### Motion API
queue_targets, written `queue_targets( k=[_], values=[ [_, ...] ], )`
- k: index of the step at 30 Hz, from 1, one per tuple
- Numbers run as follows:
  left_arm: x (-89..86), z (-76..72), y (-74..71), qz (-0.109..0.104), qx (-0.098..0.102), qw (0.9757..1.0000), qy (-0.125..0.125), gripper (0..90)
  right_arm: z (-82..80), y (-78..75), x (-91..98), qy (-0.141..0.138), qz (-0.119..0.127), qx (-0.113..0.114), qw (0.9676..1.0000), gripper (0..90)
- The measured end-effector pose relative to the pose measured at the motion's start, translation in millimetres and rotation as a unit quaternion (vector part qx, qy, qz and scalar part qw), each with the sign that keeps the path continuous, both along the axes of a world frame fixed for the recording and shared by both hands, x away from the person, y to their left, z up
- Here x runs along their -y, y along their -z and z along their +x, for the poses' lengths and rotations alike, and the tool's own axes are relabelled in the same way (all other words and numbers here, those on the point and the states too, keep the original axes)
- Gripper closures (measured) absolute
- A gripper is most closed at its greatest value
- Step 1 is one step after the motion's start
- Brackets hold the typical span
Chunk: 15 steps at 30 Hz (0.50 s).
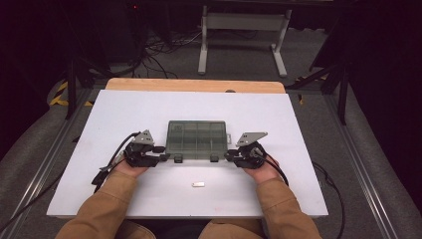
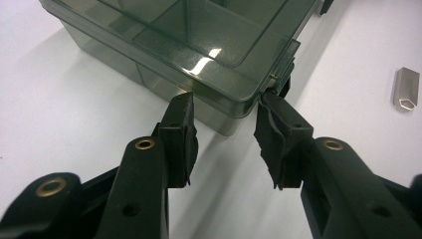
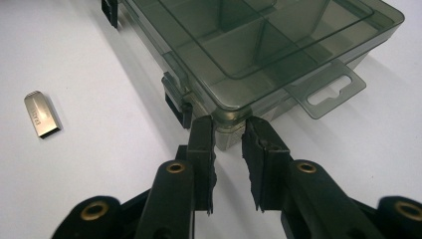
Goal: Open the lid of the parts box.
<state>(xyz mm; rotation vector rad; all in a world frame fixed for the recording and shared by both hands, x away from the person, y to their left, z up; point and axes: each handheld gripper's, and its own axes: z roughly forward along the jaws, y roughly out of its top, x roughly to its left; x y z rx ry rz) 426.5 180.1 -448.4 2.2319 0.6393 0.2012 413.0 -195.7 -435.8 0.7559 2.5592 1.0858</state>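
While we hold a gripper in each hand at the near side of the white table [image 1: 124, 107], a smoky translucent compartment box [image 1: 196, 139] sits between them near the table's middle, its lid closed and its dividers visible through the plastic. Our left gripper [image 1: 161, 157] rests at the box's near left corner, and in the left gripper view its two black jaws stand apart, astride that corner of the box [image 2: 199, 55], with the left gripper [image 2: 224, 124] not closed on anything; one jaw tip lies against the side wall and the other sits just by a dark latch [image 2: 284, 74] on the front edge. Our right gripper [image 1: 230, 156] rests at the near right corner. In the right gripper view its jaws are also parted, a narrower gap between them, and the right gripper [image 3: 229, 137] has the corner of the box [image 3: 259, 45] just ahead of its tips; we cannot tell whether the pads touch the plastic. A hang tab [image 3: 326, 89] with a slot juts from the box's side there, and a dark latch [image 3: 176, 102] sits on the front. A small silver USB stick [image 1: 198, 184] lies flat on the table nearer to us than the box, well apart from both grippers, also showing in the left gripper view [image 2: 406, 89] and the right gripper view [image 3: 42, 114]. Our tan sleeves [image 1: 107, 199] come in from the bottom edge.
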Motion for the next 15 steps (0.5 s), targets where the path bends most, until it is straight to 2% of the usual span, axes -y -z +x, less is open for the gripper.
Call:
queue_targets(
  k=[6, 9, 10, 15],
  values=[
    [-1.7, -0.1, -1.7, -0.005, 0.005, 1.0000, 0.001, 59.3, -0.7, -2.5, 1.1, 0.000, 0.010, 0.005, 0.9999, 74.3],
    [-2.5, -0.4, -2.6, -0.008, 0.006, 0.9999, 0.001, 58.9, -0.8, -4.9, 2.6, 0.001, 0.022, 0.009, 0.9997, 74.4],
    [-3.8, -0.1, -3.2, -0.012, 0.006, 0.9999, 0.000, 58.9, -0.9, -8.1, 4.0, 0.003, 0.031, 0.015, 0.9994, 74.4],
    [-5.6, -0.1, -4.9, -0.025, 0.004, 0.9997, -0.001, 58.8, -0.4, -10.4, 6.1, 0.005, 0.042, 0.018, 0.9989, 75.0]
  ],
)
